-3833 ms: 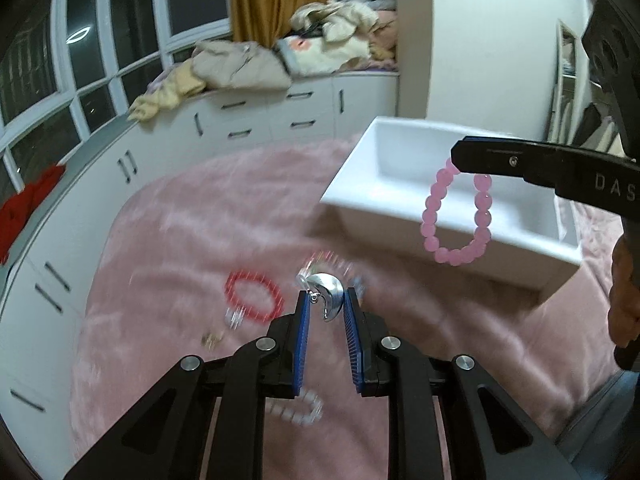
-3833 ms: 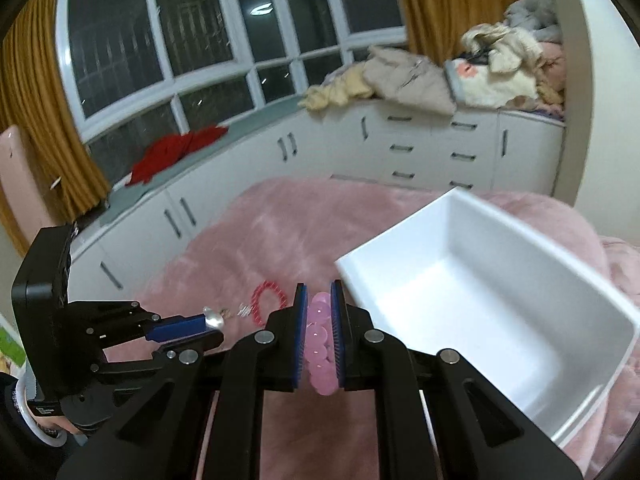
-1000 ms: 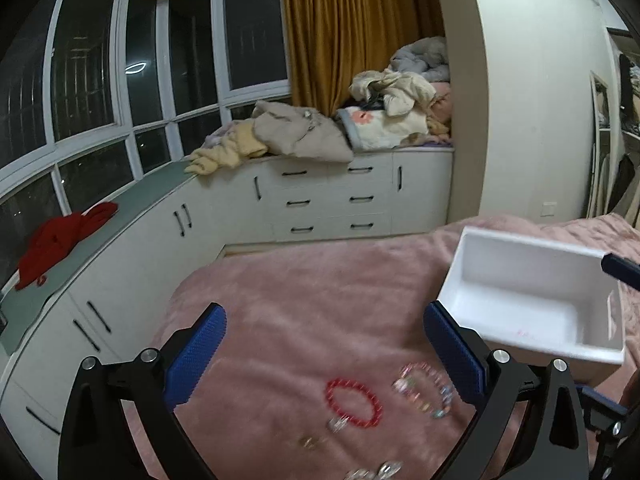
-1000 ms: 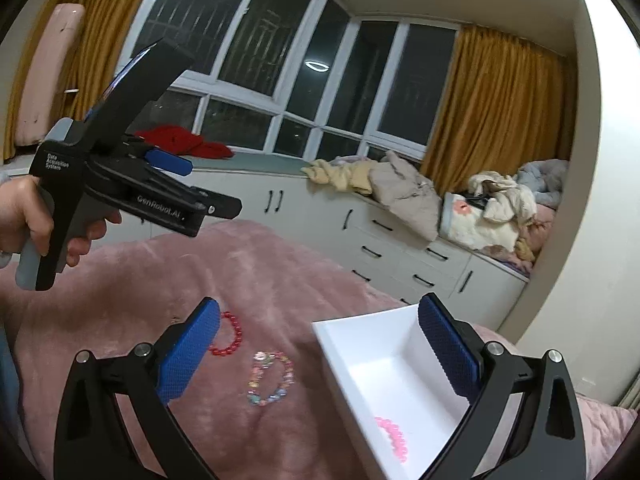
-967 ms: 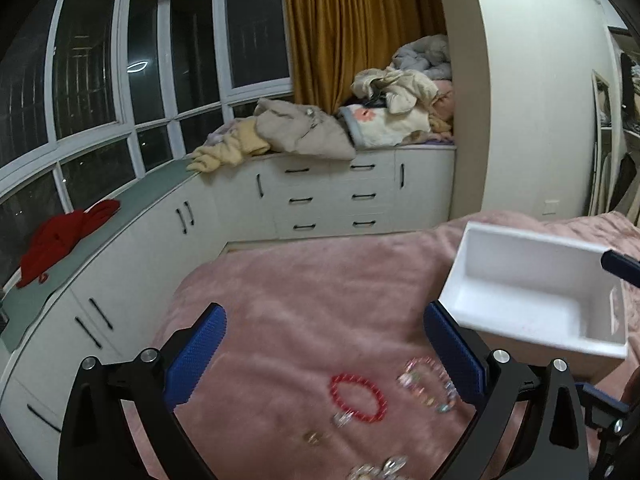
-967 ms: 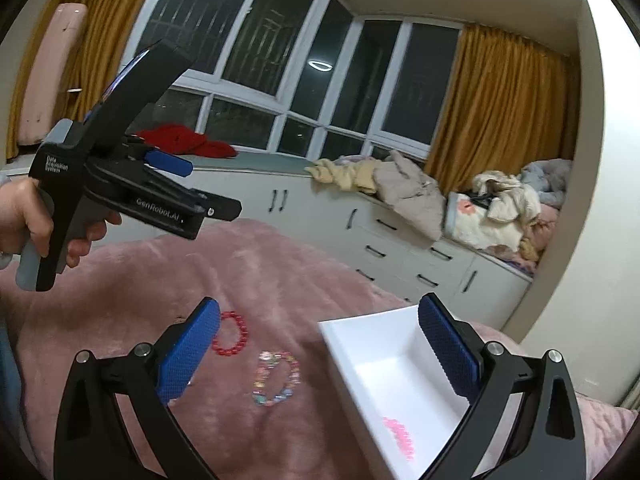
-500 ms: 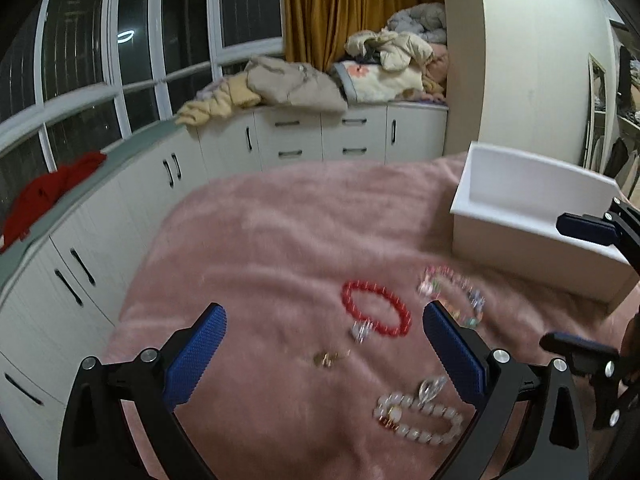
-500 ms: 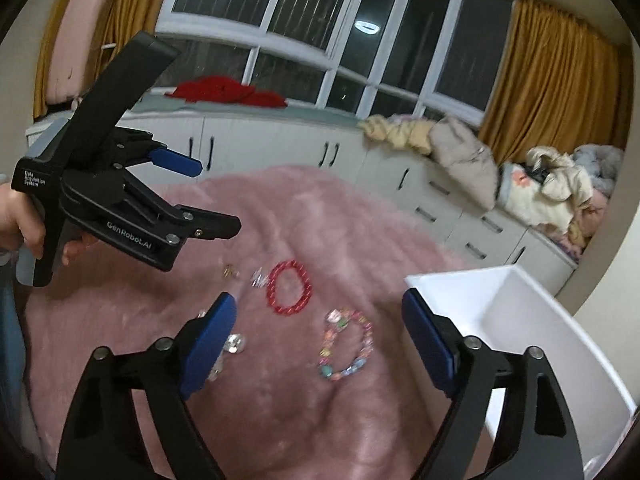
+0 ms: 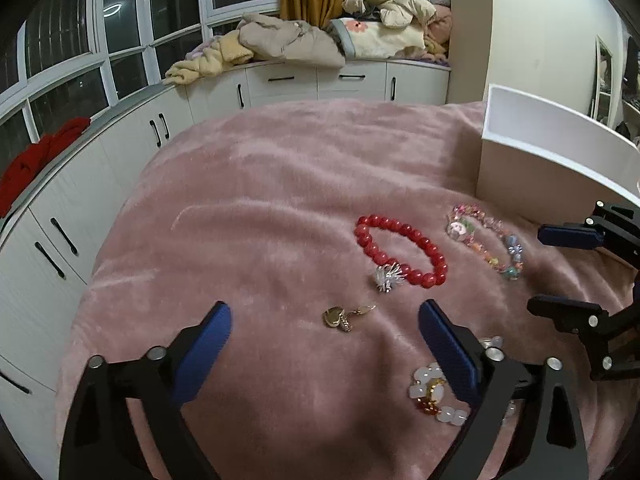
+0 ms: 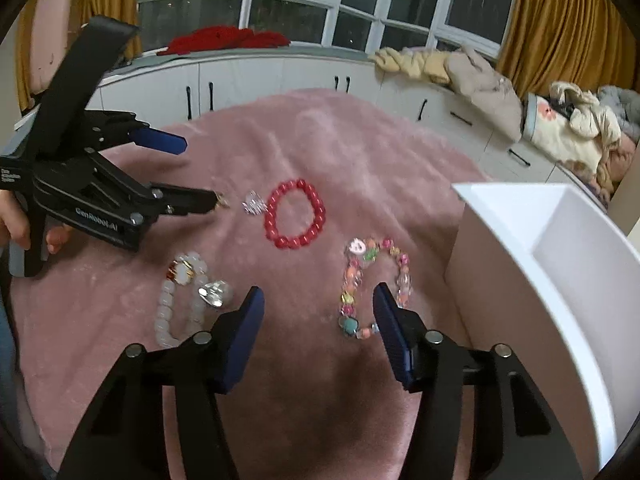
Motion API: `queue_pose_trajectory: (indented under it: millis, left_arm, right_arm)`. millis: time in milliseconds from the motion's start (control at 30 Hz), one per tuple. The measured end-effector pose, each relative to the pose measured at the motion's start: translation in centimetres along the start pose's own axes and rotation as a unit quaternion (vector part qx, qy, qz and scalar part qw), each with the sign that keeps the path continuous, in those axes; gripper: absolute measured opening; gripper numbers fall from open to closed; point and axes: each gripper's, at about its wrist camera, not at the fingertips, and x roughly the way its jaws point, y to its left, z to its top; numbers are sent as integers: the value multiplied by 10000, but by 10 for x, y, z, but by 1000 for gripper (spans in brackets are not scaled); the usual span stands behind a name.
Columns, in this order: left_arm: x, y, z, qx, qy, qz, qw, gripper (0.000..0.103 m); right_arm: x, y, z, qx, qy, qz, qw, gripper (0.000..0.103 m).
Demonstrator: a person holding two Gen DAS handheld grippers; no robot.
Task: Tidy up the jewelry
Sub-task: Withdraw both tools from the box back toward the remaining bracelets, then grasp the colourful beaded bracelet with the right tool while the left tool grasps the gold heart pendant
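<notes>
On the pink blanket (image 9: 248, 208) lie a red bead bracelet (image 9: 400, 250), a silver spiky charm (image 9: 387, 277), a gold heart earring (image 9: 340, 318), a multicoloured bead bracelet (image 9: 486, 246) and a white bead bracelet (image 9: 430, 398). My left gripper (image 9: 324, 346) is open and empty, low over the gold earring. My right gripper (image 10: 318, 322) is open and empty, just before the multicoloured bracelet (image 10: 370, 284). The right view also shows the red bracelet (image 10: 295, 214), the white bracelet (image 10: 176, 300) and a silver piece (image 10: 214, 294). The white box (image 10: 536, 264) stands at the right.
White drawer cabinets (image 9: 320, 80) curve around the bed under dark windows. Piled clothes and bedding (image 9: 360, 36) lie on the ledge, red cloth (image 9: 36, 152) at the left. The box (image 9: 552, 160) stands at the right edge of the blanket.
Both grippers dropped the held jewellery, opened wide, and have come down close over the blanket. The left now hovers by the gold earring, the right by the multicoloured bracelet.
</notes>
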Motion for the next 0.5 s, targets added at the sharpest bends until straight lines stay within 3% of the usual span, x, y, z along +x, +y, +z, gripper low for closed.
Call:
queue_pose_trajectory:
  millis: [167, 233, 500]
  left_arm:
    - [16, 1, -4, -22, 256, -16, 9997, 75]
    - [24, 1, -6, -24, 353, -75, 9993, 67]
    - [30, -1, -7, 60, 387, -147, 9991, 53]
  right_arm:
    - [15, -12, -7, 204, 149, 13, 9997, 37]
    - [21, -15, -9, 245, 197, -9, 9995, 37]
    - [37, -25, -16, 469, 411, 152, 9979, 37]
